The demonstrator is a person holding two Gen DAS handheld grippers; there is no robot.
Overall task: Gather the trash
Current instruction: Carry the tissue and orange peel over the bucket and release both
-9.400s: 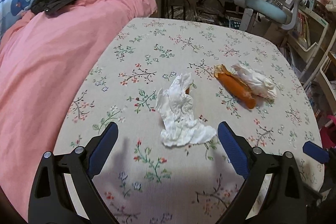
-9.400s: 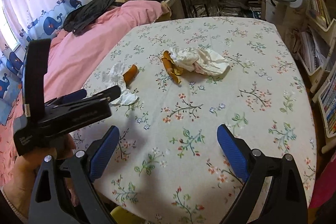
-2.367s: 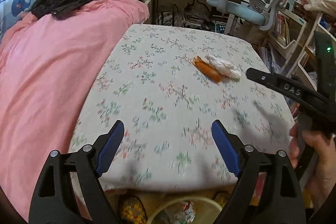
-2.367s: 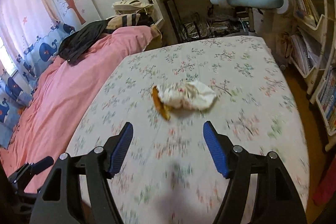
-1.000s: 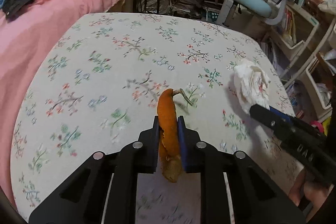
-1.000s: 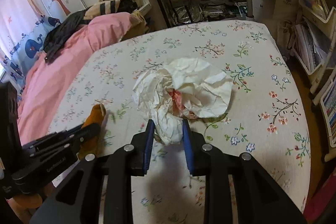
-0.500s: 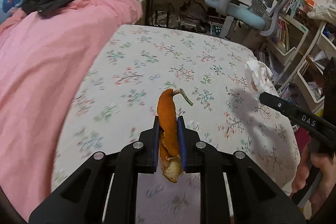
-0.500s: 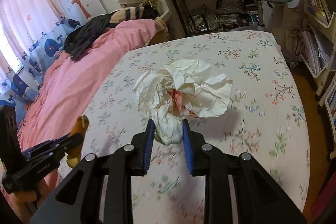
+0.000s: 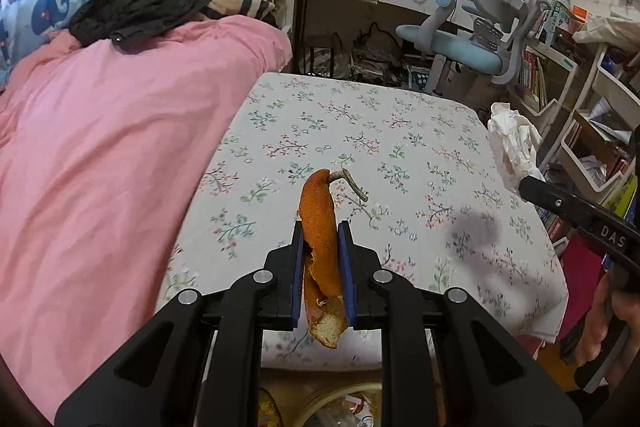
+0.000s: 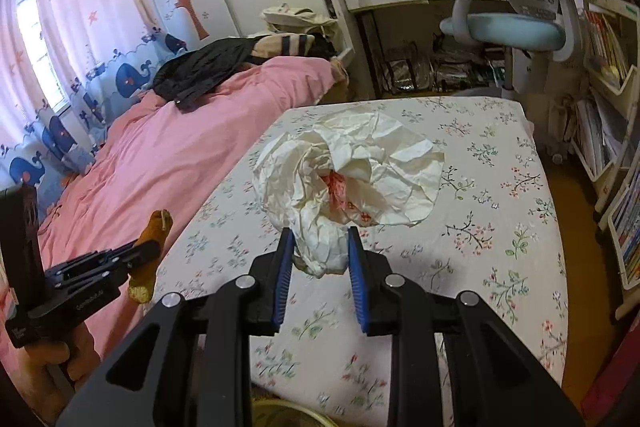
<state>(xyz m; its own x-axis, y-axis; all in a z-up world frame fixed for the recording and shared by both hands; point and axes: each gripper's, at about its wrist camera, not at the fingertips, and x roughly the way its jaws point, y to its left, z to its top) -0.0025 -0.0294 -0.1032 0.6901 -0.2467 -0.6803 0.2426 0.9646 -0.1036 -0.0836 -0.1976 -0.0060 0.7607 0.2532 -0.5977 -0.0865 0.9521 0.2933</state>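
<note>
My left gripper (image 9: 319,227) is shut on a long orange peel (image 9: 318,211) with a short stem, held upright above the near edge of the floral table (image 9: 360,131). The peel also shows in the right wrist view (image 10: 150,247), in the left gripper (image 10: 138,253). My right gripper (image 10: 320,233) is shut on a crumpled white tissue (image 10: 348,171) with red stains, held above the table (image 10: 500,211). In the left wrist view the tissue (image 9: 512,143) hangs at the right, off the table's side. A bin rim (image 9: 340,403) with trash shows below the table's near edge.
A bed with a pink duvet (image 9: 100,147) runs along the table's left side, dark clothes piled at its head. A blue desk chair (image 9: 472,39) and desk stand behind the table. Bookshelves (image 10: 612,99) line the right. The bin rim (image 10: 280,413) sits under the right gripper.
Both grippers have pulled back toward the table's near edge and risen, carrying the peel and the tissue. The bin rim has come into view below them.
</note>
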